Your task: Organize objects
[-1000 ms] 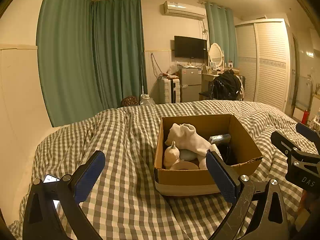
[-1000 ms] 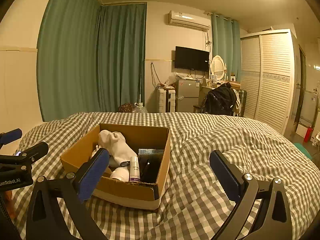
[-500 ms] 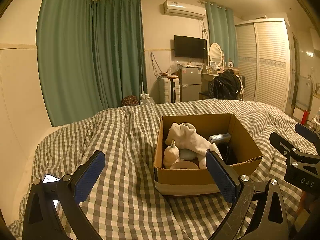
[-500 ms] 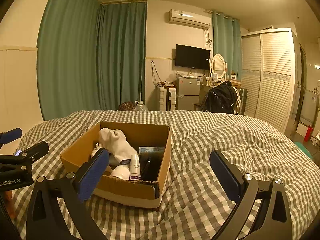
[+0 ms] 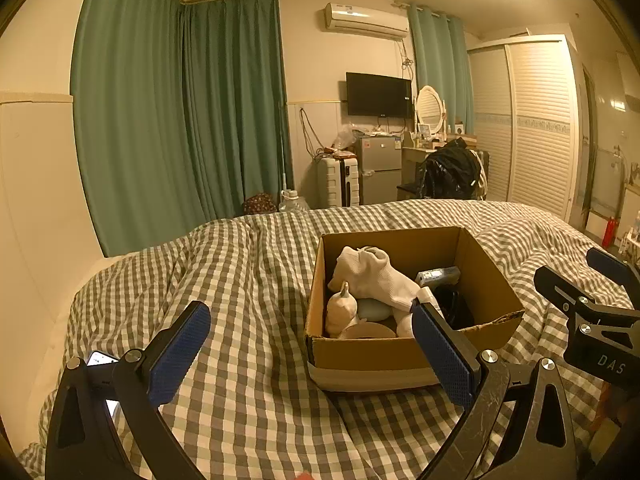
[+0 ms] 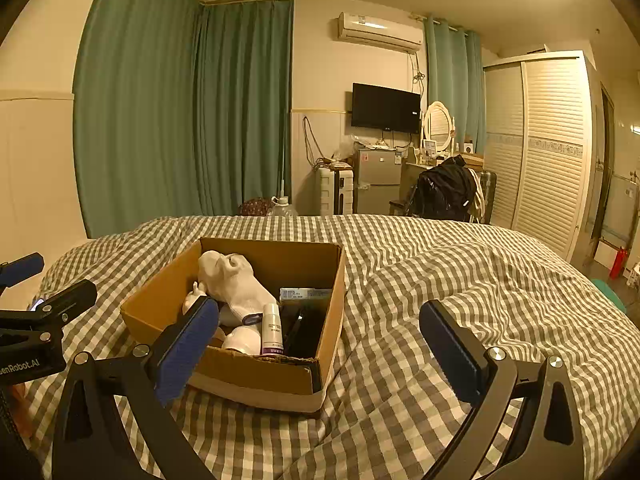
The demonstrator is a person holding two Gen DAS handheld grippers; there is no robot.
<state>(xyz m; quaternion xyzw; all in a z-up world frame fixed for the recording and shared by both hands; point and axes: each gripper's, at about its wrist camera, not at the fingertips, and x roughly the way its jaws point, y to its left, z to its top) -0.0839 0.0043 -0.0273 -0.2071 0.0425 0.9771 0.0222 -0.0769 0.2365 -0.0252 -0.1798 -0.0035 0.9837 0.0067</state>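
box (image 5: 400, 354) of clutter is sitting on the checked duvet (image 5: 248, 360), with a white sock (image 5: 372, 276) draped on top and a small bottle (image 6: 273, 330) standing by its near wall. left gripper (image 5: 312, 354) and right gripper (image 6: 320, 344) are both hanging wide apart, holding nothing, short of the box. the sock is looking soft and light, best pinched at its bunched middle, while the bottle is looking stiff and slick, wanting a squeeze across its body.

The left gripper (image 5: 310, 344) was held level with its blue-padded fingers (image 5: 178, 354) spread wide and nothing between them. The right gripper (image 6: 318, 344) sat beside it, likewise pointing forward, fingers (image 6: 450, 350) wide apart and gripping nothing
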